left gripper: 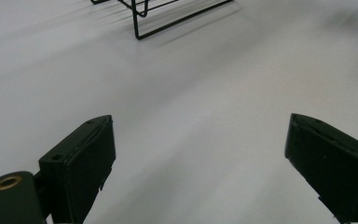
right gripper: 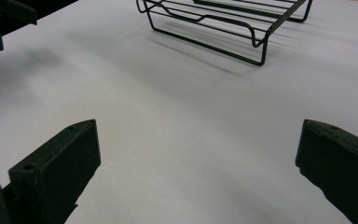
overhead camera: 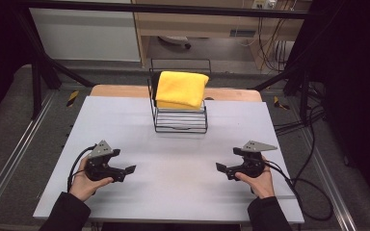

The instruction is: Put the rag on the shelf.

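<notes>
- High view: one black wire rack (overhead camera: 180,120) stands at the far middle of the grey table (overhead camera: 125,120), and one folded yellow cloth (overhead camera: 181,89) lies on top of the rack, reaching up against its raised back. Your left gripper (overhead camera: 128,171) sits well short of the rack and to its left, your right gripper (overhead camera: 221,168) well short of it and to its right; both point inward toward each other, low over the table. Count: two grippers, one rack, one cloth.
- Left gripper view: your left gripper (left gripper: 200,163) is released, its two jaws spread wide with bare table between them. One corner of the rack (left gripper: 140,18) shows at the top edge, well ahead.
- Right gripper view: your right gripper (right gripper: 198,172) is likewise spread wide and grasps nothing. The rack's front rails (right gripper: 228,28) lie ahead, and the other gripper's tip (right gripper: 0,23) shows left of the rack.
- Risk, as a judgement: the rack looks light and is not fixed, so a jaw that catches a wire while you reach for the cloth could drag or tip it. A pinch on the top fold alone could let the cloth unfold as it lifts.
</notes>
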Demonstrator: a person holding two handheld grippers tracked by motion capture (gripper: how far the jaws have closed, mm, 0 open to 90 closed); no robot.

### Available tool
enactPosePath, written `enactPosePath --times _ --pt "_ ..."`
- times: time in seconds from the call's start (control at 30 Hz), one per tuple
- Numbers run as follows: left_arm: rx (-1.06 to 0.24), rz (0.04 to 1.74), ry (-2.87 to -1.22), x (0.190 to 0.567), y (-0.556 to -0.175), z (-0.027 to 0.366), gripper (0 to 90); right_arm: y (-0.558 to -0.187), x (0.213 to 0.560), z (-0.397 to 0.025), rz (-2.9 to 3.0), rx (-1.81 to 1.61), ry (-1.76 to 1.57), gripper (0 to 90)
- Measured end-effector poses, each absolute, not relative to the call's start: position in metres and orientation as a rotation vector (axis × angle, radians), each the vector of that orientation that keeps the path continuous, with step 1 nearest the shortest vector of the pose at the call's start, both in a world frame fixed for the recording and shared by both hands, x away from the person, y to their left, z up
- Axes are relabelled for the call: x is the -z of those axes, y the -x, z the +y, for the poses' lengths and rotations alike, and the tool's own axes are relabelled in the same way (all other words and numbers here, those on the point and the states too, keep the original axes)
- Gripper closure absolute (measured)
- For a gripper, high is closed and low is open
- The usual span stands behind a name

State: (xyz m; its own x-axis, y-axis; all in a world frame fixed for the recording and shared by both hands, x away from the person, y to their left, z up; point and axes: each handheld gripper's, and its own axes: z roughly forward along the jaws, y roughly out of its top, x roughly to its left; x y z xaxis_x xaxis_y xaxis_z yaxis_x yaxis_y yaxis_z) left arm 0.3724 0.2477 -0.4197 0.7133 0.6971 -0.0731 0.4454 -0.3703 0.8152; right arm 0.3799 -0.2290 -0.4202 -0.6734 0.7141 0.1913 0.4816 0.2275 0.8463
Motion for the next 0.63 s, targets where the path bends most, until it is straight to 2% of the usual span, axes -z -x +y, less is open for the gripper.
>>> enactPosePath --times 0.33,0.63 --pt "-0.347 0.870 -2.017 0.431 -0.361 0.259 9.6 -0.361 0.440 -0.247 2.312 -1.383 -1.118 0.8" --pt "-0.354 0.878 -2.024 0.435 -0.358 0.265 9.6 -0.359 0.441 -0.250 2.320 -1.399 -1.149 0.8"
